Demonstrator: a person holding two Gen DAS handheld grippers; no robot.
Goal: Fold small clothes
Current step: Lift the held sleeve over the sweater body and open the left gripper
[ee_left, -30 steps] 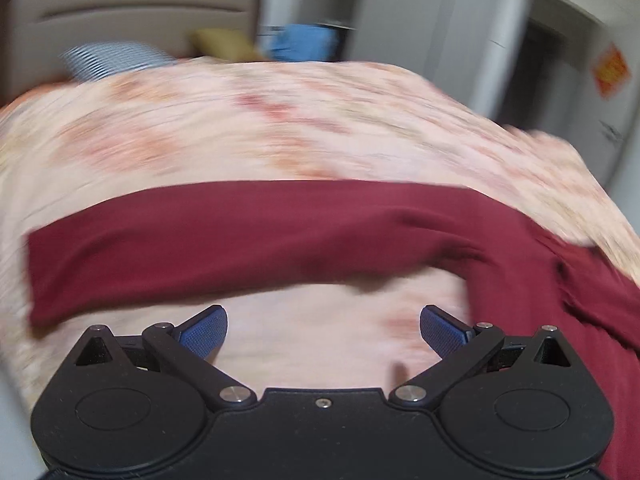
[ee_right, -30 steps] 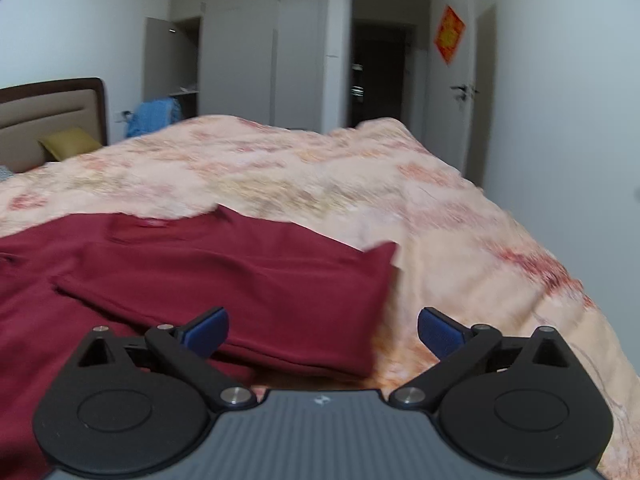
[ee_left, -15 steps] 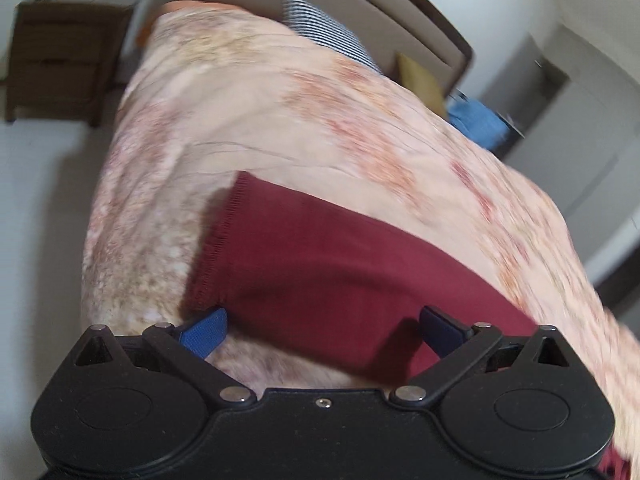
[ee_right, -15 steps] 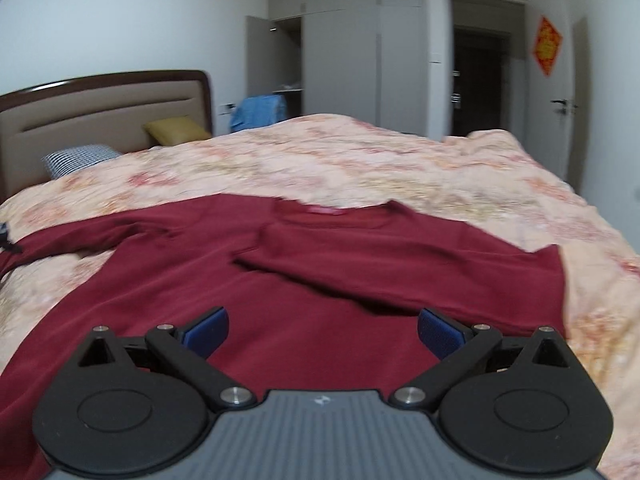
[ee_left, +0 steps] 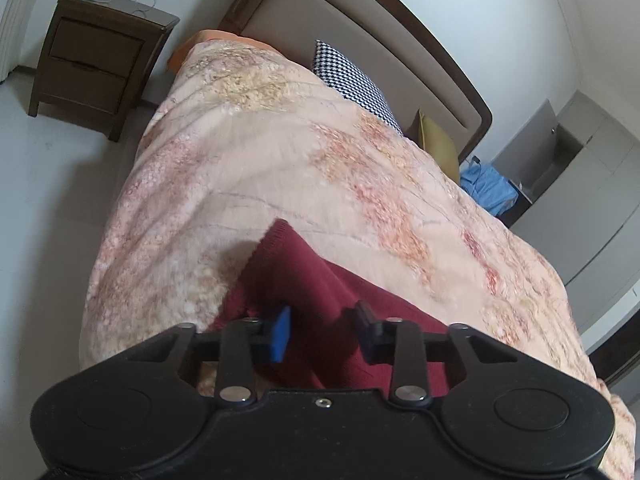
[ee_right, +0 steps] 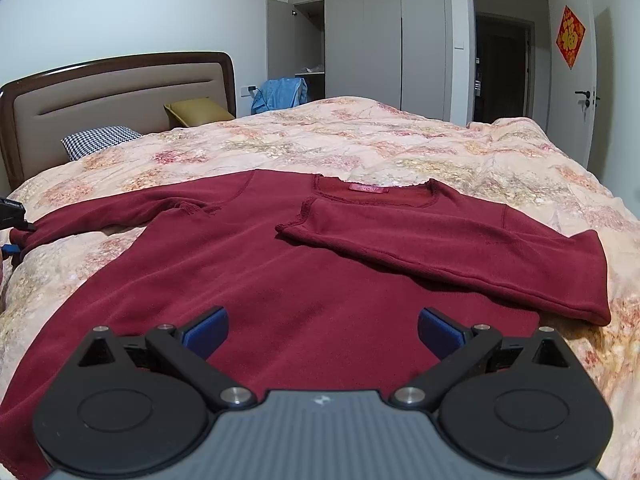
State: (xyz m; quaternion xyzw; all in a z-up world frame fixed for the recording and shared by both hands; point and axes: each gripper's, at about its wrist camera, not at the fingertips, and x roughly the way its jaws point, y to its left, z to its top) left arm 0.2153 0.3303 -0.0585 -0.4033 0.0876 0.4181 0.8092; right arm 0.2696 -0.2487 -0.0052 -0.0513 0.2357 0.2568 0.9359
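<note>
A dark red long-sleeved top (ee_right: 288, 276) lies flat on the bed. Its right sleeve (ee_right: 460, 248) is folded across the chest. Its left sleeve (ee_right: 120, 212) stretches out to the left. In the left wrist view my left gripper (ee_left: 322, 330) is partly closed around the bunched cuff end of that sleeve (ee_left: 316, 280), with cloth between the blue pads. The left gripper's tip shows at the right wrist view's left edge (ee_right: 12, 236). My right gripper (ee_right: 322, 330) is open and empty above the top's lower body.
The bed has a peach floral quilt (ee_right: 400, 140), a checked pillow (ee_right: 100, 140) and a yellow pillow (ee_right: 198, 112) at the headboard. A wooden nightstand (ee_left: 92, 56) stands beside the bed. Wardrobes and a doorway (ee_right: 504, 64) are behind.
My left gripper has swung to the sleeve's cuff end and narrowed its jaws around the cloth. The right wrist view has turned left and now faces the whole top; the right gripper stays open.
</note>
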